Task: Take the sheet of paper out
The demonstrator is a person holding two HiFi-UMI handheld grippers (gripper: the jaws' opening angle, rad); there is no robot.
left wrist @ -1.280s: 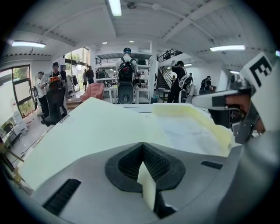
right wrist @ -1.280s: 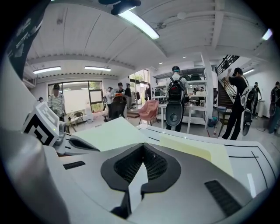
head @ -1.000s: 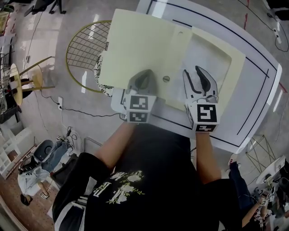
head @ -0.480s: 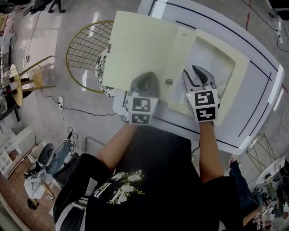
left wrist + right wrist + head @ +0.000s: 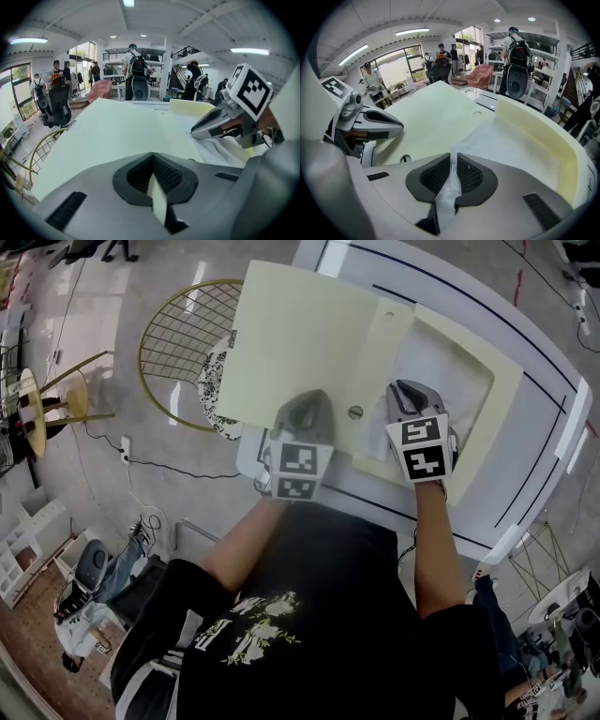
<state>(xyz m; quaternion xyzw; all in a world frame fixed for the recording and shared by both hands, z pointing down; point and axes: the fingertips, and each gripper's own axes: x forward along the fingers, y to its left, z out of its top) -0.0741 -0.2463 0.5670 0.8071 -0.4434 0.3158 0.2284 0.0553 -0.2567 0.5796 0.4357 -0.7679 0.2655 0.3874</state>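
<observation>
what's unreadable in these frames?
- Head view: near edge of the sheet of paper, under the right gripper.
- Head view: clamped edge of the folder flap, under the left gripper.
- Head view: far end of the table, cut by the top edge.
- All views: print on the sheet, washed out.

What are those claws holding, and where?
The left claw pinches the folder cover at its near edge; the right claw has just closed on the near edge of the white sheet.
</observation>
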